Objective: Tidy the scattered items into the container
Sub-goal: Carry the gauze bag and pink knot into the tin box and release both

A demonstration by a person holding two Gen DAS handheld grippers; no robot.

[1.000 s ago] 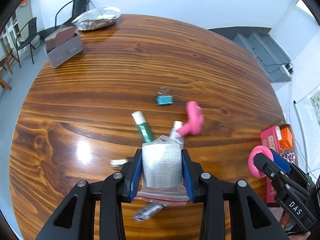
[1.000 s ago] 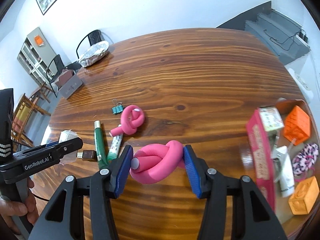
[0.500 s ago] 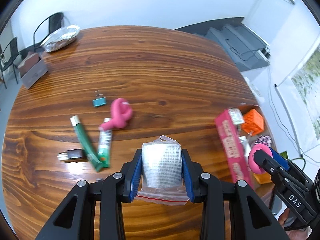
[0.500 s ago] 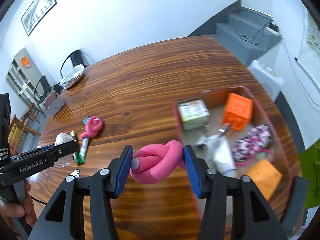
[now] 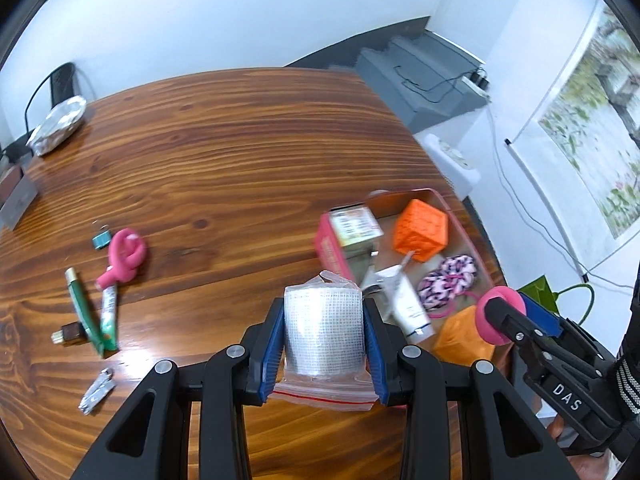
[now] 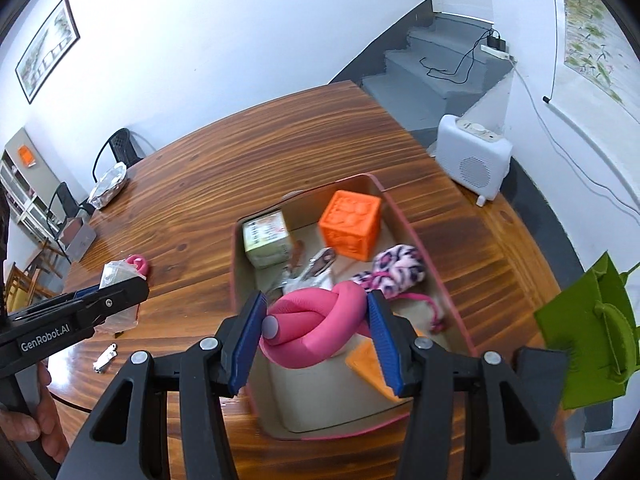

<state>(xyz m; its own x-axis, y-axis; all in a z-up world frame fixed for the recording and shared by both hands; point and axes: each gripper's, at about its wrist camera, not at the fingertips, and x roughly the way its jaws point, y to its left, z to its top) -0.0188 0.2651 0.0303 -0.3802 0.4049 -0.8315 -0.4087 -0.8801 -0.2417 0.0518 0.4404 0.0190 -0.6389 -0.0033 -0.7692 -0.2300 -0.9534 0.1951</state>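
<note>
My left gripper [image 5: 323, 334] is shut on a bagged roll of white gauze [image 5: 323, 336], held above the table just left of the pink box [image 5: 326, 246]. My right gripper [image 6: 316, 334] is shut on a knotted pink foam curler [image 6: 316, 326], hanging over the near part of the pink box [image 6: 416, 236]. The box holds an orange cube [image 6: 352, 224], a small carton [image 6: 266, 240], a white tube [image 5: 408, 308], a pink patterned scrunchie [image 6: 394, 270] and another orange block [image 6: 370, 364]. A second pink curler [image 5: 124, 256] lies on the table at the left.
Left on the wooden table [image 5: 224, 152]: a teal binder clip [image 5: 102, 238], green tubes [image 5: 94, 316], a small brown item [image 5: 70, 332], nail clippers [image 5: 96, 390]. A foil bundle [image 5: 58, 124] and grey box [image 5: 18, 200] sit far back. A white heater [image 6: 474, 160] and green bag [image 6: 592, 332] stand beyond the table's right edge.
Both grippers have travelled right with their loads. The scattered items slid left in view, and the pink box came under the right gripper and beside the left one.
</note>
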